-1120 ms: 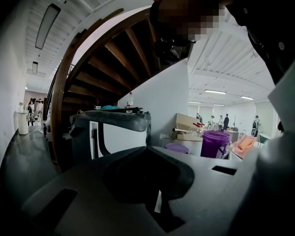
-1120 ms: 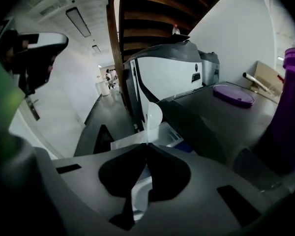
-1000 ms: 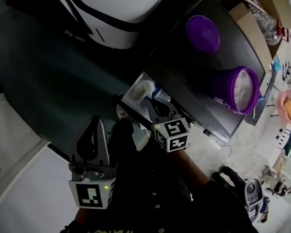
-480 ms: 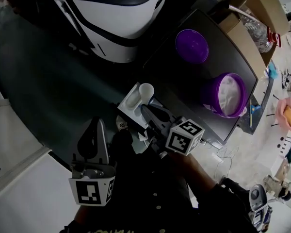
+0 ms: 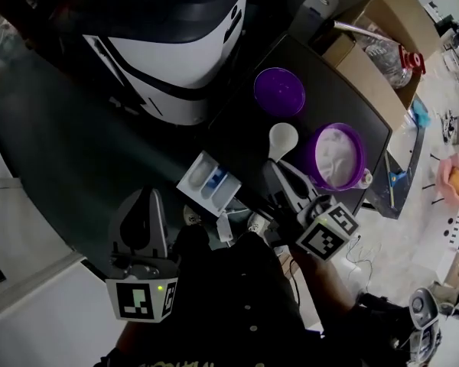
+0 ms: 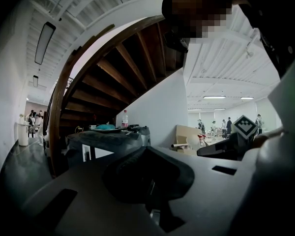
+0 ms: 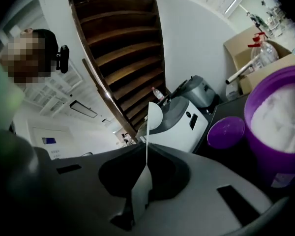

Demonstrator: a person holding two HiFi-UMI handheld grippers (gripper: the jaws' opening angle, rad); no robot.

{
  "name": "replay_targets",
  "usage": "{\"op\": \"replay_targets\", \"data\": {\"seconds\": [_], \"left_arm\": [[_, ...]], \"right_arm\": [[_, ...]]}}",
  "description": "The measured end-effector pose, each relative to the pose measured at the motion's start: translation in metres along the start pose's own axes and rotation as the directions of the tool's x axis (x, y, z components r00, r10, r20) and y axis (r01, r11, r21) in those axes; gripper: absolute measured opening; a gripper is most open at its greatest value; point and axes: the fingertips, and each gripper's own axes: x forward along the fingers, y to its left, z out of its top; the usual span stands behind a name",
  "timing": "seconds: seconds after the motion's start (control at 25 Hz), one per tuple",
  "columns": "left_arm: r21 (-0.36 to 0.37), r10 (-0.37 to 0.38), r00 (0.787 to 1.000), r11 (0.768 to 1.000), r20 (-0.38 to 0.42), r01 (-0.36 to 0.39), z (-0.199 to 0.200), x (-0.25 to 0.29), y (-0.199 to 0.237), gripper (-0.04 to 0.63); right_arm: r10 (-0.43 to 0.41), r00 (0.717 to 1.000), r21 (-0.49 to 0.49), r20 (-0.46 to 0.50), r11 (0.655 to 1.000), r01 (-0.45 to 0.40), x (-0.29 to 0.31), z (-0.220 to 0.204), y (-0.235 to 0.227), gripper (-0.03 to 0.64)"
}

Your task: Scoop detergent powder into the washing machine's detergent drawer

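Powder (image 5: pixel 335 157) lies in the open purple tub (image 5: pixel 362 147), on the right of the dark machine top. My right gripper (image 5: pixel 281 173) is clamped on the scoop (image 5: pixel 283 138) handle, its long axis running from the jaws toward the far side, bowl just left of the tub rim. The drawer (image 5: pixel 208 182) stands open to the near left of the bowl. I judge the next dip goes right. My left gripper (image 5: pixel 141 205) hangs nearer, jaws together on nothing.
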Motion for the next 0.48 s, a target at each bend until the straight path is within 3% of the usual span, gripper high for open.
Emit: {"op": "replay_targets", "data": {"seconds": [0.48], "left_arm": [[0.062, 0.019, 0.994, 0.998, 0.105, -0.025, 0.052, 0.013, -0.012, 0.015]], "right_arm": [[-0.156, 0.956, -0.159, 0.25, 0.967, 0.199, -0.098, 0.101, -0.023, 0.032]]}}
